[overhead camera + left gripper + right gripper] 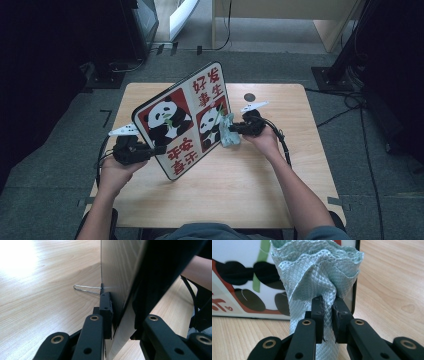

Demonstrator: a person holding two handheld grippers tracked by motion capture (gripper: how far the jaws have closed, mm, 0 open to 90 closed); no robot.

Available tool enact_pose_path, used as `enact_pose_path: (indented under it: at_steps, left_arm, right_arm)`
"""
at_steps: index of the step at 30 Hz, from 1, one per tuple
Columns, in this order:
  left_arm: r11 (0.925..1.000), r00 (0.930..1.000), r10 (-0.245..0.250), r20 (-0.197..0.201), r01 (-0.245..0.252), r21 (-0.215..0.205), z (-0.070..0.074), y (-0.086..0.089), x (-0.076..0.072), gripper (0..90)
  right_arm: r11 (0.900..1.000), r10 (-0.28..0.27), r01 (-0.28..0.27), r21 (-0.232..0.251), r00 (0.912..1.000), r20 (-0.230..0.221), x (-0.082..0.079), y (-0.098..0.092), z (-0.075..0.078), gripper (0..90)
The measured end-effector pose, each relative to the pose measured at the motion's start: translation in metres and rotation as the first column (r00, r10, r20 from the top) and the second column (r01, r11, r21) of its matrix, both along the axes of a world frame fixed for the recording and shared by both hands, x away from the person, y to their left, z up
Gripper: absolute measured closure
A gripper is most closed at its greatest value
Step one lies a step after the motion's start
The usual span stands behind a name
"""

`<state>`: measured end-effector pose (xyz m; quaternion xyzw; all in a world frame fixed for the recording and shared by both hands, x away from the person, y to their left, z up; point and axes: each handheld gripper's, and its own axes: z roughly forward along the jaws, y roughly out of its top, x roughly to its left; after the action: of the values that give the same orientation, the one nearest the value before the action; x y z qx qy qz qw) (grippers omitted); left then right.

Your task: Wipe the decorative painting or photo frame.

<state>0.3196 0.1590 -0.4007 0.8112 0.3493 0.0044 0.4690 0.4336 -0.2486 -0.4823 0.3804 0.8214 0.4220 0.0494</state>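
Observation:
A picture board [182,117] with two pandas and red characters stands tilted on its lower edge on the wooden table [250,185]. My left gripper [157,149] is shut on the board's left edge. In the left gripper view the jaws [122,315] clamp the board [120,277] edge-on, with a thin wire hanger [86,289] sticking out of its back. My right gripper [232,129] is shut on a pale blue-green quilted cloth [229,136] at the board's right edge. In the right gripper view the cloth [317,272] bunches up from the gripper [327,312] against the printed face [242,277].
A small dark round mark [249,97] lies on the table behind the right gripper. Cables [345,107] trail over the grey floor at the right. Dark furniture stands at the left and right, and a light wooden frame [330,30] stands beyond the table.

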Motion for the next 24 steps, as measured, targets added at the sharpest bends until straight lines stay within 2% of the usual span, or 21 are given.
enact_pose_path:
  at_steps: [5, 8, 13, 19, 22, 23, 24]
  left_arm:
    - [1.0000, 1.0000, 0.000, -0.001, 0.000, -0.001, 0.000, 0.000, 0.000, 78.4]
    - [1.0000, 1.0000, 0.003, 0.001, -0.003, -0.003, 0.000, -0.001, 0.000, 78.2]
    - [1.0000, 1.0000, 0.004, 0.000, -0.004, -0.003, 0.000, 0.000, 0.000, 78.3]
    - [1.0000, 1.0000, 0.007, 0.004, -0.007, 0.000, 0.000, -0.001, 0.000, 78.5]
    - [1.0000, 0.9999, 0.010, 0.005, -0.010, 0.000, 0.000, -0.001, 0.000, 78.6]
    - [1.0000, 0.9999, 0.010, 0.005, -0.010, -0.001, 0.000, -0.001, 0.000, 78.6]
    - [1.0000, 0.9999, 0.009, 0.004, -0.009, 0.000, 0.000, -0.001, 0.000, 78.6]
  right_arm:
    - [1.000, -0.002, 0.002, -0.001, 0.9999, -0.010, 0.000, -0.001, -0.006, 81.4]
    - [1.000, -0.002, 0.002, -0.024, 0.9999, -0.015, 0.000, -0.001, -0.010, 81.4]
    - [1.000, 0.001, -0.002, -0.021, 0.9995, -0.031, 0.001, -0.002, -0.008, 81.9]
    - [1.000, 0.006, -0.006, 0.011, 0.9999, -0.014, -0.001, -0.005, 0.004, 82.6]
    - [1.000, 0.009, -0.009, 0.021, 0.9999, 0.007, -0.003, -0.006, 0.019, 82.7]
    - [1.000, 0.009, -0.009, 0.021, 0.9999, 0.007, -0.003, -0.006, 0.019, 82.7]
    - [0.999, 0.002, -0.002, 0.044, 0.9999, 0.010, -0.005, -0.006, 0.027, 82.7]
